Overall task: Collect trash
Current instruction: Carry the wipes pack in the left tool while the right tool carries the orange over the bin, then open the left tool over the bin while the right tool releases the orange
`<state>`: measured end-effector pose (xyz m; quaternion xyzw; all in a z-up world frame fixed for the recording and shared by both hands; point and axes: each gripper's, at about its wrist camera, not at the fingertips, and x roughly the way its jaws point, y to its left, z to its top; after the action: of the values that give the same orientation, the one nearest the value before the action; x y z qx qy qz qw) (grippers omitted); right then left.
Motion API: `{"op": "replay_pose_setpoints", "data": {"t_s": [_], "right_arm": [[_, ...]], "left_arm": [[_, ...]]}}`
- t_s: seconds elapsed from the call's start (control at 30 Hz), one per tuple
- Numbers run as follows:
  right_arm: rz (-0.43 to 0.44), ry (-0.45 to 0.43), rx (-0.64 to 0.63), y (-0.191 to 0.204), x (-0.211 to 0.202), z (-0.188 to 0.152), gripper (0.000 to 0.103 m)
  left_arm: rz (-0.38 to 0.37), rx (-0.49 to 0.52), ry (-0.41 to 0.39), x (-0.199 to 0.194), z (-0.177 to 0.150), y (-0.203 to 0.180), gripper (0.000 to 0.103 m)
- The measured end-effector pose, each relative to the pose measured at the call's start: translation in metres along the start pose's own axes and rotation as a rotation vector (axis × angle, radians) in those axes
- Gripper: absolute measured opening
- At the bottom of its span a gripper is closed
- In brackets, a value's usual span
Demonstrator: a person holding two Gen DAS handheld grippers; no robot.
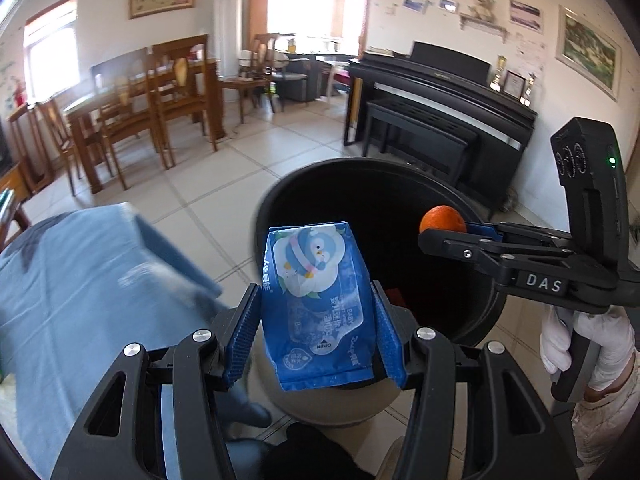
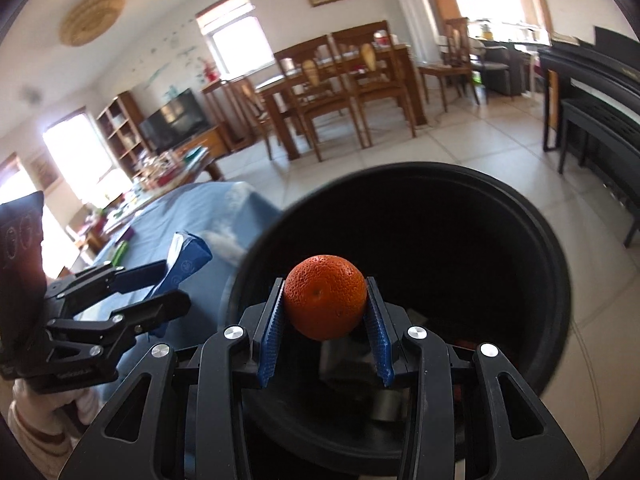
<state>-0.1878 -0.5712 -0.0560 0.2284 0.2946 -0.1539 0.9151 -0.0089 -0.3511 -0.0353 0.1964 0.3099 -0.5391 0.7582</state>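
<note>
Two claws hang over the black bin (image 2: pixel 536 264) at once, each loaded. Your left claw (image 1: pixel 318 320) is closed on a blue wet-wipes pack (image 1: pixel 318 300), its ribbed blue pads pressing the long edges so the soft, glossy film stands upright at the near rim, beside the blue-covered table (image 1: pixel 80 280). Your right claw (image 2: pixel 325 312) pinches an orange (image 2: pixel 325 302) at its widest girth, which keeps the round, pebbled skin from rolling out; it sits above the dark mouth. Held there, I judge both should fall inside once you let go. The bin's smooth round wall looks like plastic.
</note>
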Motion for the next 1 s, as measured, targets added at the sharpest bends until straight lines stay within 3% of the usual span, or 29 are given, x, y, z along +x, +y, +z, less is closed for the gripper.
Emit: {"op": "replay_pose_setpoints", "data": {"t_s": [0.3,1.0], "right_arm": [[-0.041,0.004,0.041,-0.042,-0.001,-0.007,0.038],[-0.081,-0.001,0.029,-0.053,0.01,-0.003,0.038]], "left_arm": [[-0.05,0.056,0.054,0.039,0.005,-0.027,0.053],[-0.061,0.072,0.118,0.076,0.004,-0.026,0.054]]}}
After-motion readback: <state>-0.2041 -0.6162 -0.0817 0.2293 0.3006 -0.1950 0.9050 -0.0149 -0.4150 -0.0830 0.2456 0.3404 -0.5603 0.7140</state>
